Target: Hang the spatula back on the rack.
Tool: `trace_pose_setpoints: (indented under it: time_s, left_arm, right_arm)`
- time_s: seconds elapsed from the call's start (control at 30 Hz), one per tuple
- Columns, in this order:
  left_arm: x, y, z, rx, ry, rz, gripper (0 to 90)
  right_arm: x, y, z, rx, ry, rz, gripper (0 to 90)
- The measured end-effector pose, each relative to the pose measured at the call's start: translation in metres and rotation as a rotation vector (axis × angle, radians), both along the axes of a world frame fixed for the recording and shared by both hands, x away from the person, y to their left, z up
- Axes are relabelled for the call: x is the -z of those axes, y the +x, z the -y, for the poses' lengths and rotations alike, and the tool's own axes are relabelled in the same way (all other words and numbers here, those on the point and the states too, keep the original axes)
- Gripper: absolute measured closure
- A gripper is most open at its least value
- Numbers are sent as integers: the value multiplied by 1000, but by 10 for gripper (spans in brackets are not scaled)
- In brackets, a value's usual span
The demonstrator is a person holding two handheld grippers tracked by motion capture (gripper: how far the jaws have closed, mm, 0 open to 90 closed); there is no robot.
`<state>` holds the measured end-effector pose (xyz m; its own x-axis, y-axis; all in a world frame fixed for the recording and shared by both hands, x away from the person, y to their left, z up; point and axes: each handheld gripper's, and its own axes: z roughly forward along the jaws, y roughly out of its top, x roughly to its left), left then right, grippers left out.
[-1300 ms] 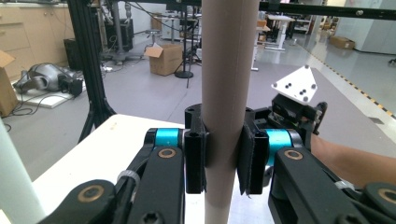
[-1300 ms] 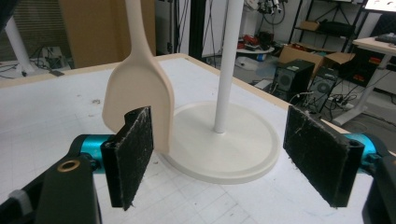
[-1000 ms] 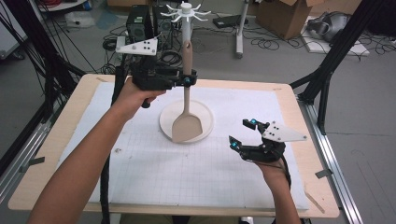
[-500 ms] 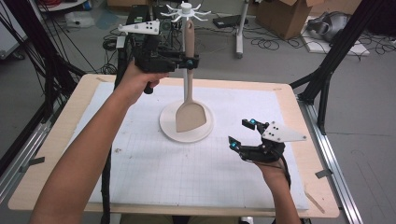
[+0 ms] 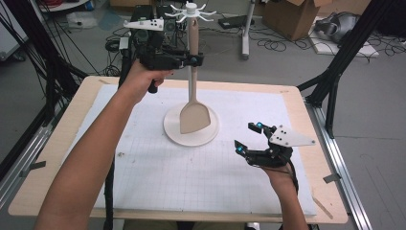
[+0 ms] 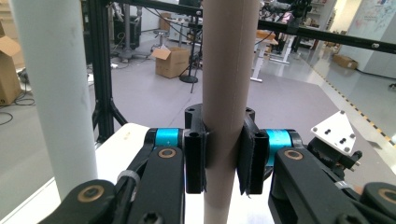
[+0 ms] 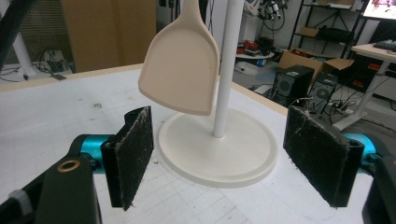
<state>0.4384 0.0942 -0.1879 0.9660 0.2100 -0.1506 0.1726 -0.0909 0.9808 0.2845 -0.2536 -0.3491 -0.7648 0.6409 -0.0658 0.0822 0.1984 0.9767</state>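
1 beige spatula [image 5: 194, 112], handle clamped in L gripper [image 5: 194, 61], hanging beside 1 white rack [image 5: 191, 132]; R gripper [image 5: 246, 138] wide open, empty.

text: none legible | labels: none (boxes too blurred)

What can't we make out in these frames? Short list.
- Spatula handle top: high view, too small against the rack's hooks to tell whether it hangs on one.
- Spatula handle: left gripper view, cut off by top and bottom edges; the left claw covers its clamped part.
- Rack pole: right gripper view, top cut off by the edge; its left side is hidden behind the spatula blade.
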Motion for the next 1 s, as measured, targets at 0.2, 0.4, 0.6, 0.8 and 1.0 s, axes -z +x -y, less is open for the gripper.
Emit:
trace_pose_setpoints:
  time_s: [0.2,0.4,0.6,0.8,1.0]
  left_arm:
    - [2,3,-2,-8,-10,-11,753]
    - [4,5,1,-8,-14,-20,751]
    - [5,7,2,-35,-7,-39,749]
    - [7,6,1,-68,11,-20,745]
    - [17,-4,-4,-121,18,9,653]
  right_arm:
    - [1,0,1,-1,4,3,237]
    - [1,0,0,-2,5,1,237]
    - [2,-1,-1,-5,2,-2,237]
    - [2,0,-2,-3,-2,1,237]
    - [3,0,-2,0,0,-3,237]
